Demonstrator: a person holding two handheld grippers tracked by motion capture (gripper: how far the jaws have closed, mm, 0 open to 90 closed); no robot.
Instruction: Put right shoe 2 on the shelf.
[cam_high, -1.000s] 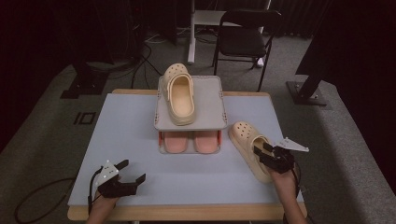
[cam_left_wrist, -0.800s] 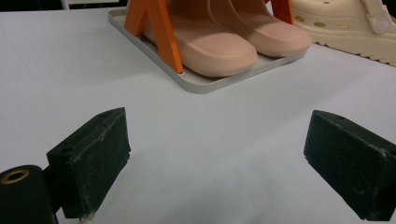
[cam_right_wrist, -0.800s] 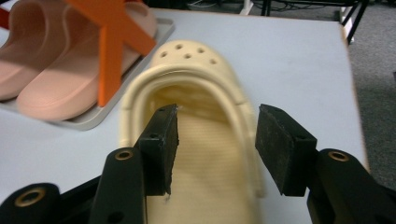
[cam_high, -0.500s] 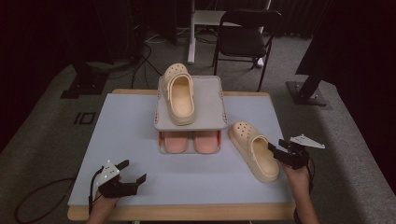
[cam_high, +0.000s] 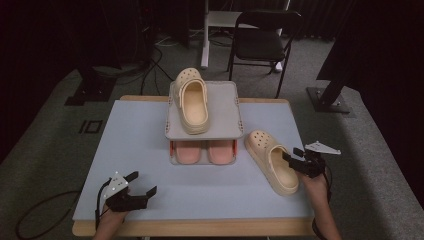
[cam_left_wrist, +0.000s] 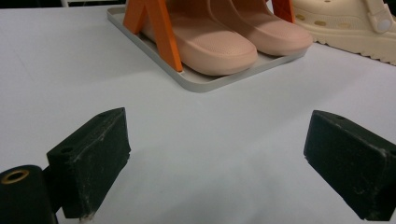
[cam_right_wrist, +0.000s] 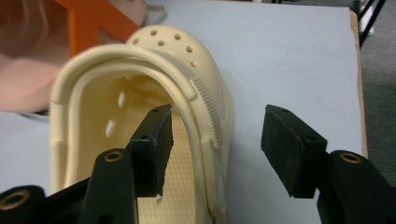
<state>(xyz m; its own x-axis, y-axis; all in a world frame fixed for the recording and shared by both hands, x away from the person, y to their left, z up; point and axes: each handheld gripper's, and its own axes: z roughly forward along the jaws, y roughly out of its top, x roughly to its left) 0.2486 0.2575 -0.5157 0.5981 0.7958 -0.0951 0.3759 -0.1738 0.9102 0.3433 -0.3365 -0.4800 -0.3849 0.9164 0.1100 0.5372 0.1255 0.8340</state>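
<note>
A cream clog (cam_high: 272, 161) lies on the pale blue table (cam_high: 125, 145), right of a two-level grey shoe rack (cam_high: 226, 107). My right gripper (cam_high: 292, 158) is open and straddles the clog's right side wall (cam_right_wrist: 205, 116), one jaw inside the shoe, the other outside. A second cream clog (cam_high: 191, 101) rests on the rack's top shelf. A pink pair of slippers (cam_high: 206, 150) sits on the lower tray (cam_left_wrist: 210, 81). My left gripper (cam_high: 141, 184) stands open over bare table near the front left, its jaws wide apart (cam_left_wrist: 215, 168).
Orange rack posts (cam_left_wrist: 161, 30) stand at the tray's corners. A black chair (cam_high: 262, 40) and equipment stands sit on the grey floor beyond the table. The table's right edge (cam_right_wrist: 358, 79) runs close to the clog.
My right gripper let go of the clog's heel, swung out to the right, then came back with its jaws open around the clog's side wall. The left gripper stayed put.
</note>
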